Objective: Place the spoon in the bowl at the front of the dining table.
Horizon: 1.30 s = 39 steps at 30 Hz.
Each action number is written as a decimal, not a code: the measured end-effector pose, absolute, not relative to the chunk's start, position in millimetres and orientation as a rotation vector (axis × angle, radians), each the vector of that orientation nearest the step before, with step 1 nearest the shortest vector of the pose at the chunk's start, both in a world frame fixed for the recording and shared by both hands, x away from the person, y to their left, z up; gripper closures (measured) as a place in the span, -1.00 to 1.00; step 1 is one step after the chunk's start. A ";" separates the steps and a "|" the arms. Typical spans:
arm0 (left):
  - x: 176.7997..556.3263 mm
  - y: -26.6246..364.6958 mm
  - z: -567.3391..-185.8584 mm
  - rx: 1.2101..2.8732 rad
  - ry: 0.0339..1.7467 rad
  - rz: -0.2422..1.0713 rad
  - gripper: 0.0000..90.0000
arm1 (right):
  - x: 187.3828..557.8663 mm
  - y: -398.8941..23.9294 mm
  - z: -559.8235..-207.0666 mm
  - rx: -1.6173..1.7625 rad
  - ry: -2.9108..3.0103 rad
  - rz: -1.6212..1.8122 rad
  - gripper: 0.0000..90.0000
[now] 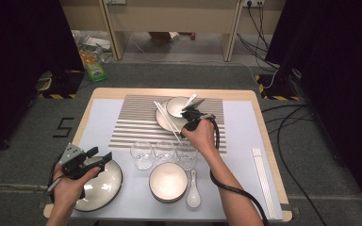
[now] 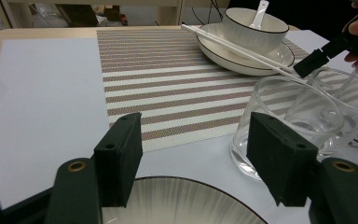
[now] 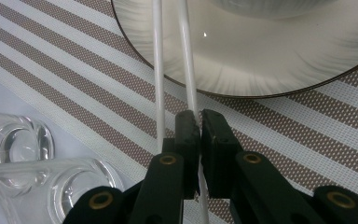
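On the striped placemat (image 1: 136,123), a pair of white chopsticks (image 1: 168,121) is laid across the rim of a shallow white plate (image 1: 162,117), their far ends resting on the plate and their near ends reaching towards 6 o'clock onto the placemat. A small bowl (image 1: 176,106) with a white spoon (image 1: 190,101) in it stands on the plate at its 1 o'clock side.

The right hand-held gripper (image 3: 199,122) is brought in from 5 o'clock of the plate and is pressed together on one chopstick (image 3: 188,74) near its near end; the other chopstick (image 3: 157,70) is left lying just beside the jaws, outside them. The grip is taken low on the stick, probably so that the stick can be lifted or shifted without the plate being disturbed. Whether the second stick is meant to be caught as well cannot be told.

The chopsticks are seen as thin, smooth, round white rods, lying nearly parallel and drawing slightly together towards the plate. Being slick and slender, they would be judged liable to slip or roll in a pinch.

The left hand-held gripper (image 1: 94,157) is held spread and empty above the large dark-rimmed plate (image 1: 111,186) at 7 o'clock on the surface (image 1: 99,113), apparently kept waiting out of the way. Three clear glasses (image 1: 164,151) are lined up between the placemat and a second bowl (image 1: 168,181), beside which a ceramic spoon (image 1: 193,190) is laid. Another pair of chopsticks (image 1: 263,176) lies at 4 o'clock near the edge.
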<state>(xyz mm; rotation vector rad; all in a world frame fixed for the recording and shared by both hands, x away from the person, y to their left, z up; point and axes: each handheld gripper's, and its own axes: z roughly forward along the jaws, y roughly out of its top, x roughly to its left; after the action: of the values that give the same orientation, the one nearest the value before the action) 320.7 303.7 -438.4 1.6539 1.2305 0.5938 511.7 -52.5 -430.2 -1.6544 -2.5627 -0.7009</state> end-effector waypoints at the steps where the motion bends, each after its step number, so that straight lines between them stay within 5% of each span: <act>1: 320.7 303.7 -438.4 1.655 1.231 0.593 -0.22 | 511.8 -52.5 -430.2 -1.652 -2.559 -0.700 0.90; 39: 320.7 304.2 -438.1 1.650 1.232 0.594 -0.22 | 512.5 -44.9 -427.8 -1.594 -2.609 -0.703 0.92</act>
<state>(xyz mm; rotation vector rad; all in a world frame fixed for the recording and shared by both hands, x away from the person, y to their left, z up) 320.7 304.2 -438.1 1.6502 1.2323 0.5942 512.5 -44.9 -427.8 -1.5935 -2.6089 -0.7032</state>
